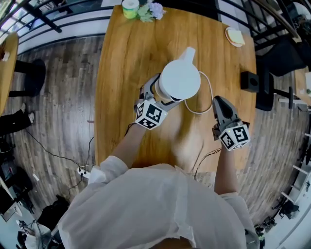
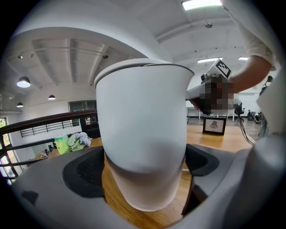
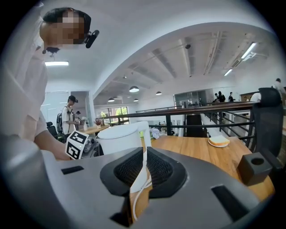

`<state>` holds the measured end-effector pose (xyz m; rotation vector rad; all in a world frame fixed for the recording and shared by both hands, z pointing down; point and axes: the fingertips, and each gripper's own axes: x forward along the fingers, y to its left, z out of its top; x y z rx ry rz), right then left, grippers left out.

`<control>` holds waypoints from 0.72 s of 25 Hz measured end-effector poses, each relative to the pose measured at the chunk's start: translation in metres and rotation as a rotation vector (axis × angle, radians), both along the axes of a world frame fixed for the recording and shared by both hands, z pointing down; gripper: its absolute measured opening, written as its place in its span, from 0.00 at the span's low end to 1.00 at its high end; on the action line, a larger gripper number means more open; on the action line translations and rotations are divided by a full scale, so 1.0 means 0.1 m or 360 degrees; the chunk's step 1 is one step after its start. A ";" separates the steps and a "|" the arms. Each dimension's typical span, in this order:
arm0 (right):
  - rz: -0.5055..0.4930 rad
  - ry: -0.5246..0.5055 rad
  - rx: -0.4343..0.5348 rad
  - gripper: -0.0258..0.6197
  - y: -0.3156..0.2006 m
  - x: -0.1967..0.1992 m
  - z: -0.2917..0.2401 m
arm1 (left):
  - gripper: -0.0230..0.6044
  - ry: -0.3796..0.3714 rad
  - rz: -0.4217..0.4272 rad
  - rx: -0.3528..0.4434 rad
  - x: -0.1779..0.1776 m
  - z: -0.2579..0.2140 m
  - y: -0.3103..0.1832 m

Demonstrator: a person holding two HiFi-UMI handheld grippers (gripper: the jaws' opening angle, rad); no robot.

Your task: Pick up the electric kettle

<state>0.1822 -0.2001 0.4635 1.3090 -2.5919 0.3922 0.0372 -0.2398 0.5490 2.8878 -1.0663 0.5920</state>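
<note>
Left tool [image 1: 156, 93] at white kettle [image 1: 180, 80]

White shirt [image 1: 146, 214], dark grey hand-held grippers [image 1: 219, 104] with black-and-white marker cubes [image 1: 235, 137]

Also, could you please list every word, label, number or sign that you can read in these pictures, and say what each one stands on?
Nothing here can be read as text.
The small green cup: any label is too small to read.
The black-framed tabletop sign: a pale figure, too blurred to read.
The black-and-white marker cubes: square patterns only, no letters.
The white electric kettle: no print visible.
</note>
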 end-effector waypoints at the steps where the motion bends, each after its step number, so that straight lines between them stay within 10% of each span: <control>1: -0.0018 -0.0002 0.0005 0.06 -0.06 -0.01 0.01 | 0.95 -0.0002 0.0002 -0.0003 0.00 0.00 0.00; 11: -0.0157 -0.0024 0.0116 0.07 -0.69 -0.18 -0.01 | 0.94 -0.0040 0.0006 -0.0034 -0.03 -0.02 0.00; 18: -0.0229 -0.0057 0.0126 0.25 -0.99 -0.30 0.10 | 0.93 -0.0058 0.0006 -0.0049 -0.04 -0.02 0.04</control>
